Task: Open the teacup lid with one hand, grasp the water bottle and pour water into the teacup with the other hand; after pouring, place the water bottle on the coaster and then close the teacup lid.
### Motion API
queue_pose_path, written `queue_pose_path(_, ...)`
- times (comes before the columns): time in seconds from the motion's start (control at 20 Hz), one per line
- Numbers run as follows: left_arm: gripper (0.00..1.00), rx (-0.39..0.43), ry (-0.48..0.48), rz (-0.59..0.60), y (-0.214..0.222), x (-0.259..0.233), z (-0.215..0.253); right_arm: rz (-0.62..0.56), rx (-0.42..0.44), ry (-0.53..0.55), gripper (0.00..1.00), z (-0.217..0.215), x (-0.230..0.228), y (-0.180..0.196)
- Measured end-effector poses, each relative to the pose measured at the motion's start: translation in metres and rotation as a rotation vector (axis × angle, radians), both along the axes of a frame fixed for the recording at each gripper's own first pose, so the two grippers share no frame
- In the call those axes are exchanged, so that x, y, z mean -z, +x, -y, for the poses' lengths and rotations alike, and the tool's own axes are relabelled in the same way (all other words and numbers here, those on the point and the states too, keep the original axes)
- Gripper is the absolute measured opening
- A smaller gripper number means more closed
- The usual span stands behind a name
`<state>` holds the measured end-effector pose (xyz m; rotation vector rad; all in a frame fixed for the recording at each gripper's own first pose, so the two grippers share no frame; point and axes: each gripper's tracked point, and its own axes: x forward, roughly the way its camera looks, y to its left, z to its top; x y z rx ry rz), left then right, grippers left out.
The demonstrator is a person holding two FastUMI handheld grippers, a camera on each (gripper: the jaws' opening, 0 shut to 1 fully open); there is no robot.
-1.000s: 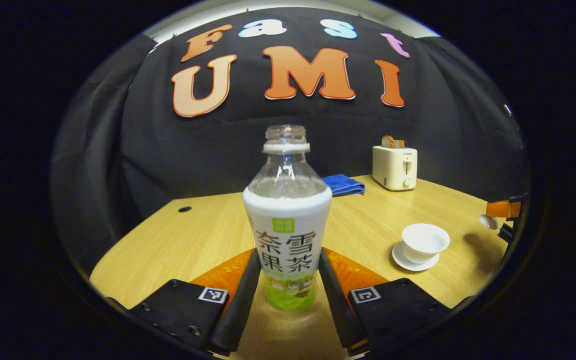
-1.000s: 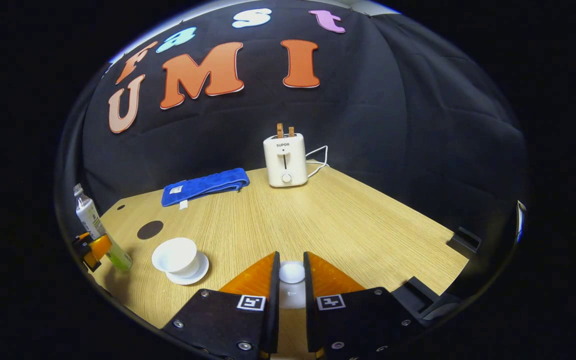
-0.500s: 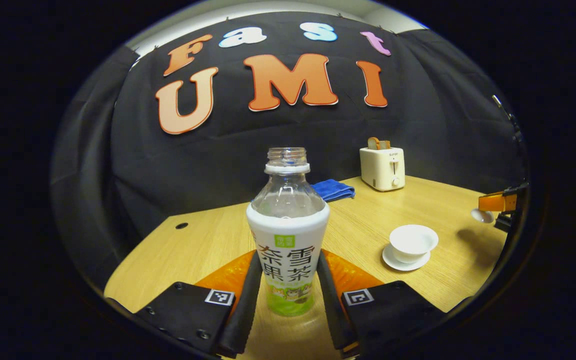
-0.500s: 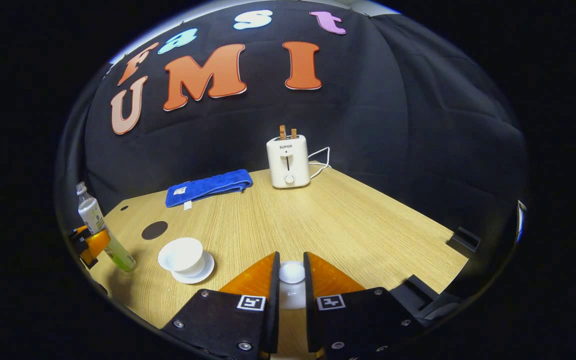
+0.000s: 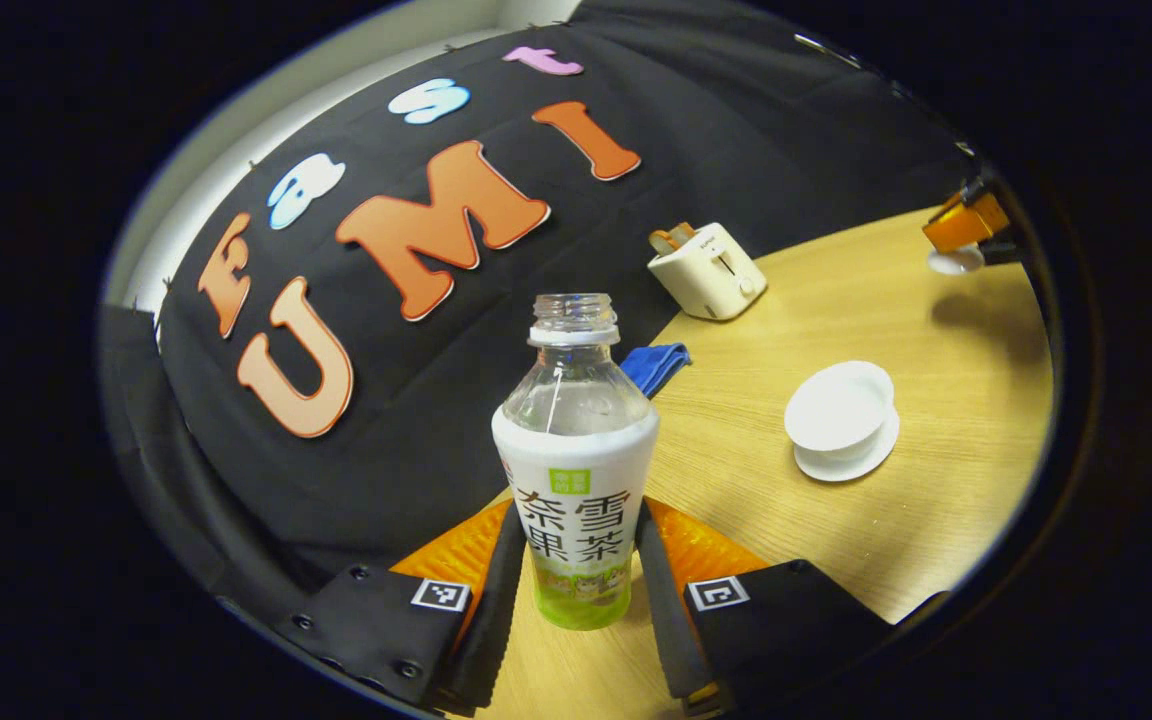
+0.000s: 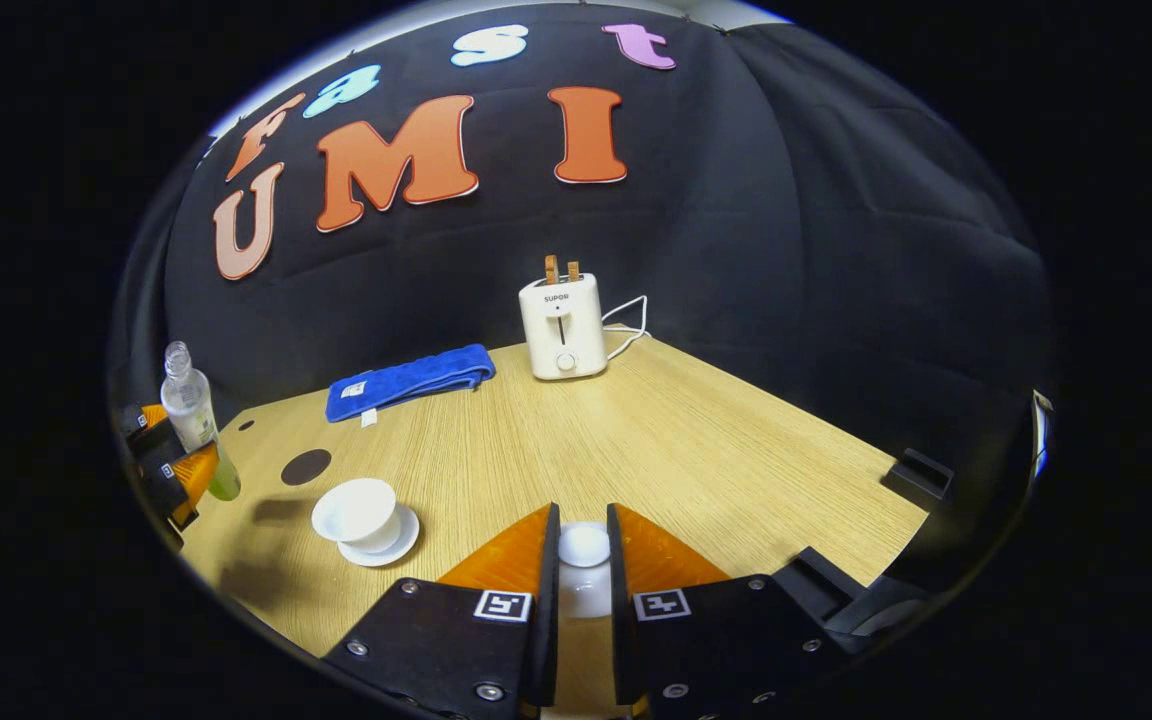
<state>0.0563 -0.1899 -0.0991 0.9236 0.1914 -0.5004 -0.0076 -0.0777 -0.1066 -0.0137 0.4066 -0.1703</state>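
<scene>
The left gripper (image 5: 576, 590) is clamping the clear plastic water bottle with the white and green label (image 5: 576, 480) low on its body, both fingers pressing the label's sides; the cap is off, and the bottle is hanging clear of the pale wooden table (image 5: 936, 520), tilting toward the open white porcelain teacup on its white saucer (image 5: 841, 420), which is standing to the right of the bottle and apart from it; gripping low is probably leaving the neck free to swing over the rim. The right gripper (image 6: 583, 560) is pinching the small white teacup lid (image 6: 584, 545) between its fingers, to the right of the teacup and well away from it, presumably so the pour is not blocked. The dark round coaster (image 6: 306, 467) is lying just behind the teacup, bare, waiting for the bottle; pouring looks about to begin.
</scene>
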Motion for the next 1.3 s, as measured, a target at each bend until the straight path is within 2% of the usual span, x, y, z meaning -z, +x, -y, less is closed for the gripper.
queue_pose_path(0.25,0.63,0.079,0.174,0.027,0.006,0.014,0.012,0.0,0.028,0.011,0.23,0.011,0.001,-0.005)
queue_pose_path(0.35,0.65,0.111,0.237,0.044,0.009,0.018,0.018,-0.004,0.035,0.014,0.23,0.015,0.003,-0.006)
queue_pose_path(0.7,0.64,0.24,0.477,0.137,0.006,0.03,0.035,-0.012,0.048,0.02,0.23,0.02,0.007,-0.011)
queue_pose_path(0.85,0.63,0.289,0.561,0.144,0.01,0.041,0.041,-0.016,0.055,0.02,0.23,0.023,0.008,-0.013)
queue_pose_path(0.9,0.63,0.306,0.583,0.147,0.01,0.043,0.043,-0.017,0.058,0.022,0.19,0.024,0.009,-0.012)
queue_pose_path(0.95,0.63,0.322,0.606,0.151,0.009,0.044,0.045,-0.019,0.061,0.024,0.23,0.025,0.009,-0.013)
queue_pose_path(1.0,0.63,0.335,0.626,0.158,0.009,0.045,0.048,-0.021,0.062,0.026,0.23,0.025,0.011,-0.014)
queue_pose_path(1.15,0.69,0.368,0.682,0.18,0.007,0.041,0.051,-0.027,0.066,0.03,0.23,0.027,0.013,-0.016)
queue_pose_path(1.25,0.63,0.388,0.722,0.192,0.006,0.041,0.053,-0.031,0.067,0.032,0.23,0.026,0.015,-0.016)
queue_pose_path(1.3,0.63,0.399,0.742,0.197,0.007,0.043,0.053,-0.032,0.067,0.034,0.23,0.027,0.015,-0.017)
